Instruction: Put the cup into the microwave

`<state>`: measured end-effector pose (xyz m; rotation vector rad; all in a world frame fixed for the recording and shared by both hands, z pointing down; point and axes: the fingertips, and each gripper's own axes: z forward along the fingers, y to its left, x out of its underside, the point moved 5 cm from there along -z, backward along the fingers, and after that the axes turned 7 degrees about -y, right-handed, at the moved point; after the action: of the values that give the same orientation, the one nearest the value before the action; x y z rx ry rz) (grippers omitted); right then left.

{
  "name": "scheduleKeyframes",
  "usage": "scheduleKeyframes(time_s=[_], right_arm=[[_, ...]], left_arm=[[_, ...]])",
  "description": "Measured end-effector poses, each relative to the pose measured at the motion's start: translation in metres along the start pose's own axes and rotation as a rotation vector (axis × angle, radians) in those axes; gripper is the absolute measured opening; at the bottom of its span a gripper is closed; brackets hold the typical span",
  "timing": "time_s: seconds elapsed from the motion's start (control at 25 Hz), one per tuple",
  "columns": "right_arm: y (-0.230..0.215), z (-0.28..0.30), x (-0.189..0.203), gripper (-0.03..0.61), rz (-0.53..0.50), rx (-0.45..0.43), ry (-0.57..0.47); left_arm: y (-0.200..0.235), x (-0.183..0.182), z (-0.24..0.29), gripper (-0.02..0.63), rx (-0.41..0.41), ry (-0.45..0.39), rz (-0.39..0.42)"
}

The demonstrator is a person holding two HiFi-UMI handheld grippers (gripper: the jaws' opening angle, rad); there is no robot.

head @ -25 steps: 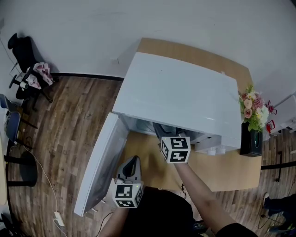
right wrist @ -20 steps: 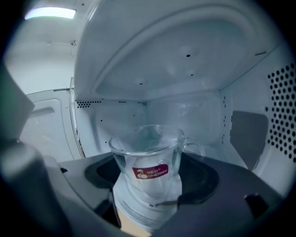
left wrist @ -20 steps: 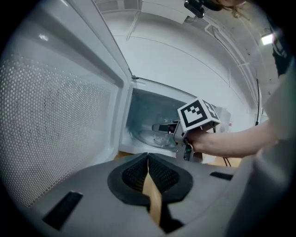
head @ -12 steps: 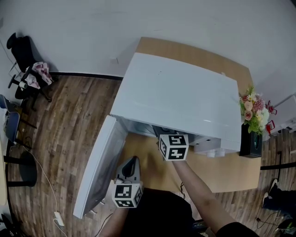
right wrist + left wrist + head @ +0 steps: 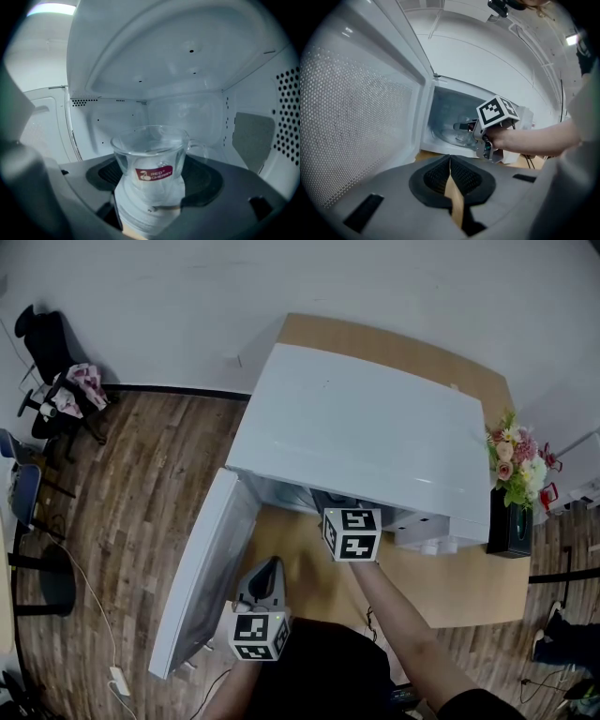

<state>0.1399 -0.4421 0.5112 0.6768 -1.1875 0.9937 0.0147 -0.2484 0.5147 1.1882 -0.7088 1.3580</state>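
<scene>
Glass cup (image 5: 151, 154) clamped in right tool (image 5: 461, 126), inside open microwave (image 5: 356, 427). Best lowered level to cavity floor, jaws eased apart, withdrawn straight. Left tool (image 5: 451, 187) closed, empty.

Microwave (image 5: 361, 423) door (image 5: 202, 577) open; right tool (image 5: 337, 512) at opening.
</scene>
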Motion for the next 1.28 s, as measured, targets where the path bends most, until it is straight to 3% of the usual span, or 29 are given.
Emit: scheduleKeyframes(time_s=[1.28], right_arm=[[0.005,-0.014,0.001,0.345,0.005,-0.018,-0.042]], left_arm=[[0.000,0.004,-0.021,0.006,-0.014,-0.008,0.004]])
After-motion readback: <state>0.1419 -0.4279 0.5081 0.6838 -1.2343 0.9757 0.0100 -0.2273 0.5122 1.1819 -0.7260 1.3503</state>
